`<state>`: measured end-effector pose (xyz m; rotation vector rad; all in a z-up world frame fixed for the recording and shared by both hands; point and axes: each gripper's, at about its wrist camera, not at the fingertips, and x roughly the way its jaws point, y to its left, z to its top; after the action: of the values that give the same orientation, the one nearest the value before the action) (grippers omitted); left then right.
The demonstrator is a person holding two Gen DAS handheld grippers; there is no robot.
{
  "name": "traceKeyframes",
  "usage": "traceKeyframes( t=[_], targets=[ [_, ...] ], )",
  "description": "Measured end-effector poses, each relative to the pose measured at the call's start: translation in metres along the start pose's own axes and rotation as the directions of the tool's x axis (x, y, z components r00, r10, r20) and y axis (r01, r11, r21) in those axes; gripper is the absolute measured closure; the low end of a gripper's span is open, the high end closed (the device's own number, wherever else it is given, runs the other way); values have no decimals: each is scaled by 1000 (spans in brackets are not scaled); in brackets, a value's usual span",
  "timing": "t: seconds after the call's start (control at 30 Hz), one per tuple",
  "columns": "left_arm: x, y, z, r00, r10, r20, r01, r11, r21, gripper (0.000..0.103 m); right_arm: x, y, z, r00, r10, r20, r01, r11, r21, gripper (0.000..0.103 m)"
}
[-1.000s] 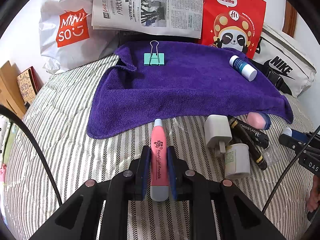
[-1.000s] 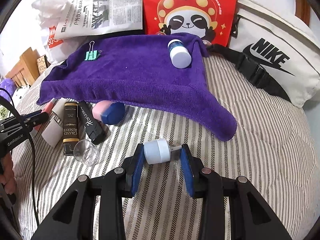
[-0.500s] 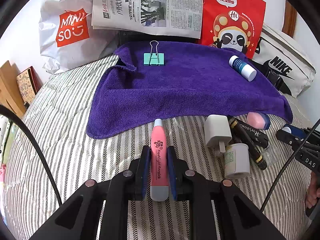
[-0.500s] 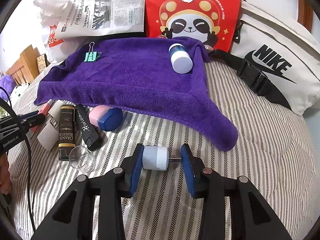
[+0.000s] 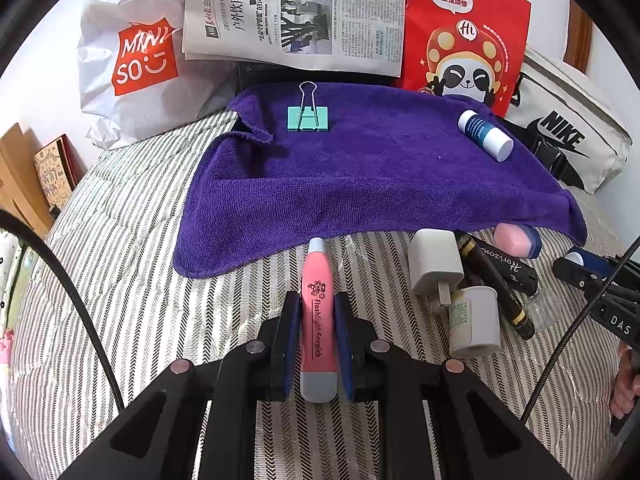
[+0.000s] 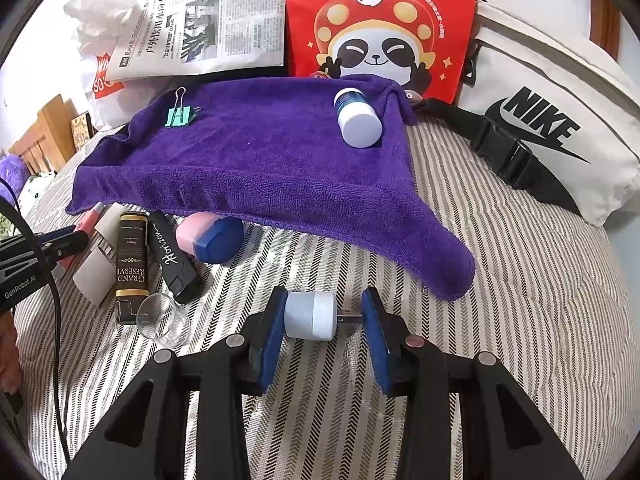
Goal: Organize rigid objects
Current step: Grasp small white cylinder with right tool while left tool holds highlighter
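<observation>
Two grippers each hold one small thing over the striped bed [image 5: 132, 264].
The left gripper [image 5: 317, 322] has its fingers squeezed on a pink flashlight pen [image 5: 317, 312], just below the purple towel [image 5: 380, 184]. The right gripper [image 6: 323, 320] has its fingers closed on a small white plug [image 6: 310, 315], near the towel's corner. A green clip [image 5: 307, 117] and a blue bottle [image 5: 484, 140] lie on the towel.

left gripper [image 5: 317, 344]: black frame | blue jaws | silver screws | black cable
</observation>
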<state>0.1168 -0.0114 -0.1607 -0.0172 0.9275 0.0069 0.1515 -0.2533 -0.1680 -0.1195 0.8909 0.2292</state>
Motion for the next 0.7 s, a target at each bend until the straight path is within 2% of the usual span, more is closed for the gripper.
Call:
traceKeyframes(
  t=[0.7],
  targets=[
    [1,0,0,1000,5,2,-5,1000,2,86,3,1,-3,1000,5,6,-5,1000,4,65]
  ],
)
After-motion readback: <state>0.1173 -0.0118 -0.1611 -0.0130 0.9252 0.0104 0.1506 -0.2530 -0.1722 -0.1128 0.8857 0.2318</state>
